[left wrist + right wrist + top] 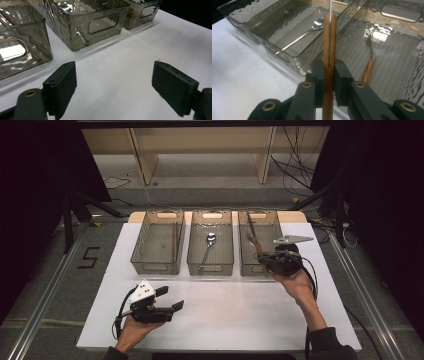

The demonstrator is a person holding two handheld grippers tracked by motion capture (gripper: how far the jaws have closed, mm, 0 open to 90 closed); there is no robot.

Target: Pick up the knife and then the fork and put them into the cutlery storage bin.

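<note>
Wooden-handled utensil (329, 50): pinched by its handle between the pressed-together jaws of the right tool (277, 261), poised over the near end of the right bin (272, 222); its metal end ran out of frame (kind not determinable). A wooden-handled fork (369, 57) already lay in that bin; a spoon (208, 245) in the middle bin (210, 268). Left tool (172, 306): spread, empty, over the white bench (225, 310). Risks judged: handle pivoting in the narrow grip; clipping the bin wall on lowering.

A white table (225, 310) stands over grey floor, a "5" (88, 257) marked left, wooden shelving (200, 150) behind.
</note>
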